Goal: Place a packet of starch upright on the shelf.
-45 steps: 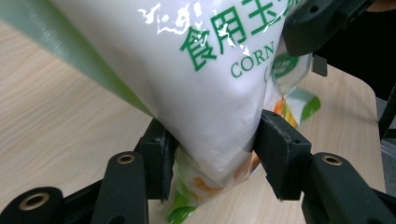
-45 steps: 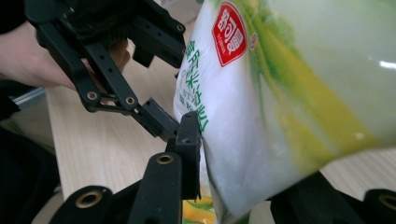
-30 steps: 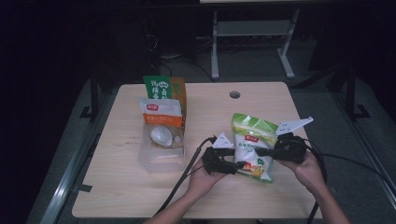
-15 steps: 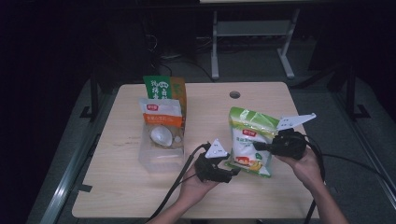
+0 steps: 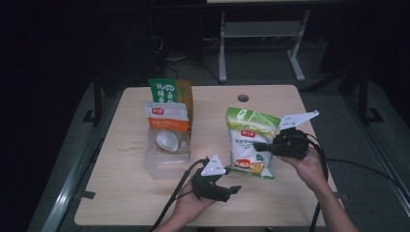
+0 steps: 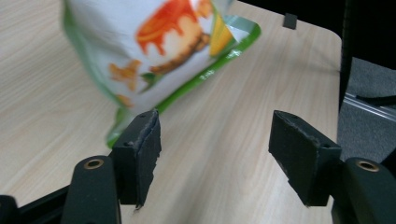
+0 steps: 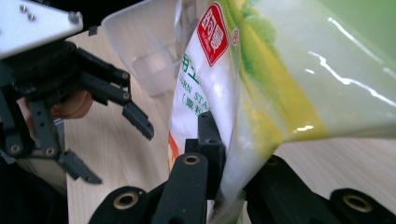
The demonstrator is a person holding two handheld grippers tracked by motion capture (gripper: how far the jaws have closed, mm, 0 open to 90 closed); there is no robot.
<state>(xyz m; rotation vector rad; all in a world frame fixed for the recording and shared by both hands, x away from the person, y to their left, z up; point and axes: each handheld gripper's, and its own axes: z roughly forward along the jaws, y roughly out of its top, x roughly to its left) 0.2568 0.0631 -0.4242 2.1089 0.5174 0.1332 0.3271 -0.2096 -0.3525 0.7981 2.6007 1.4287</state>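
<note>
A green and white snack bag (image 5: 247, 139) is propped up at an angle on the table's right half. My right gripper (image 5: 257, 145) is shut on the bag's right edge, and in the right gripper view the bag (image 7: 261, 84) is pinched between the jaws of that gripper (image 7: 224, 154). My left gripper (image 5: 228, 186) sits near the front edge, apart from the bag. Its jaws have just been opening and stand open with nothing between them. In the left gripper view, the left gripper (image 6: 215, 158) has the bag's lower corner (image 6: 154, 51) ahead and to the left.
A clear plastic tub (image 5: 163, 162) at centre left holds an orange and white pouch (image 5: 168, 126) and a green and orange pack (image 5: 170, 92). There is a round hole (image 5: 242, 98) near the table's far edge. The tub (image 7: 149, 51) also shows behind the bag.
My left gripper let go of the bag, opened wider and drew back toward the front edge. My right gripper rose a little, tipping the bag up.
</note>
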